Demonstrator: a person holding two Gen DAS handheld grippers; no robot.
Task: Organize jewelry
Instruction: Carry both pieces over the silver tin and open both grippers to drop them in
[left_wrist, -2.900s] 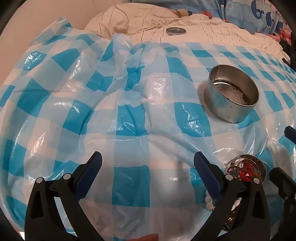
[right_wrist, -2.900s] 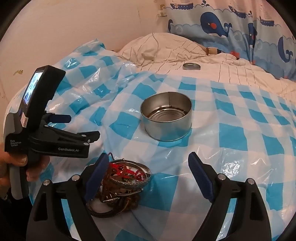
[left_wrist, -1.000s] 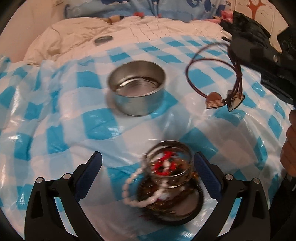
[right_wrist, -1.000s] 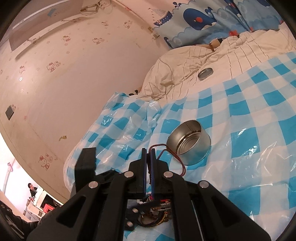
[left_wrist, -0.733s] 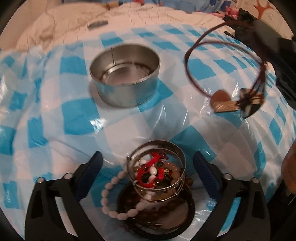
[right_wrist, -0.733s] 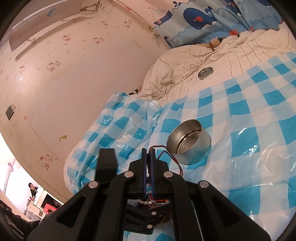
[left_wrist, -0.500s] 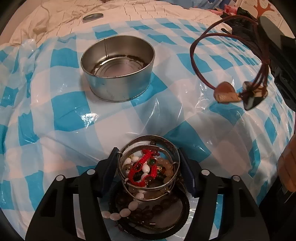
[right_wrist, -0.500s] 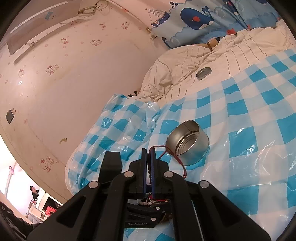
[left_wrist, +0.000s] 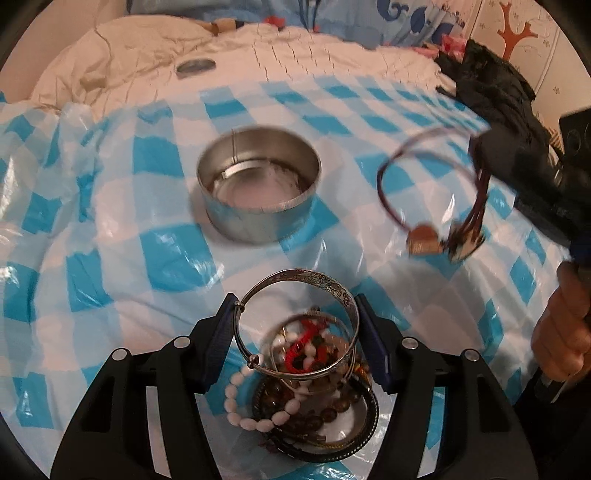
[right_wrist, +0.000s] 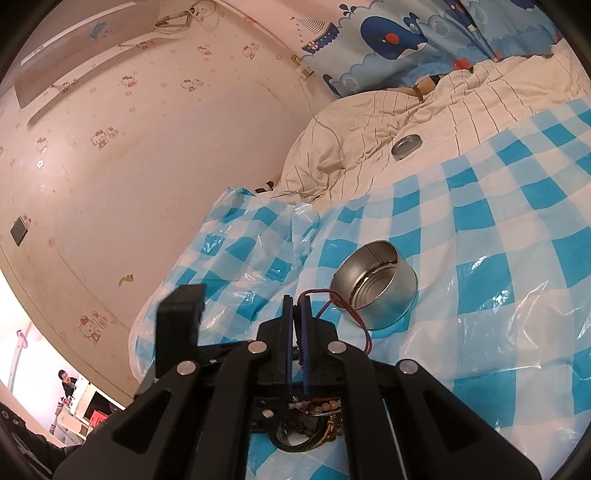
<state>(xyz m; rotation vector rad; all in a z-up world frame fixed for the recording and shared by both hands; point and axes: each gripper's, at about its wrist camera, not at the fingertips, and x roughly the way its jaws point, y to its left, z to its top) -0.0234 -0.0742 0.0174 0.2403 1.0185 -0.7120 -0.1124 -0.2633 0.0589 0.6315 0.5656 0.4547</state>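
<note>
My left gripper (left_wrist: 295, 325) is shut on a silver bangle (left_wrist: 325, 284) and holds it tilted just above the jewelry pile (left_wrist: 314, 398) of beads, a red cord and dark rings. My right gripper (right_wrist: 295, 306) is shut on a dark red cord bracelet (right_wrist: 354, 317); in the left wrist view the bracelet (left_wrist: 413, 188) hangs in the air with pendants, right of the open round metal tin (left_wrist: 258, 184). The tin (right_wrist: 375, 288) sits on the blue checked plastic sheet (left_wrist: 110, 236) beyond both grippers.
A small metal lid (left_wrist: 195, 66) lies on the cream bedding (left_wrist: 295, 51) behind the sheet. A black bundle (left_wrist: 491, 81) lies at the far right. A whale-print curtain (right_wrist: 406, 37) and pink wall (right_wrist: 147, 147) stand behind the bed.
My left gripper moved onto the pile, closed on the silver bangle and raised it. My right gripper stays shut, holding the cord bracelet in the air.
</note>
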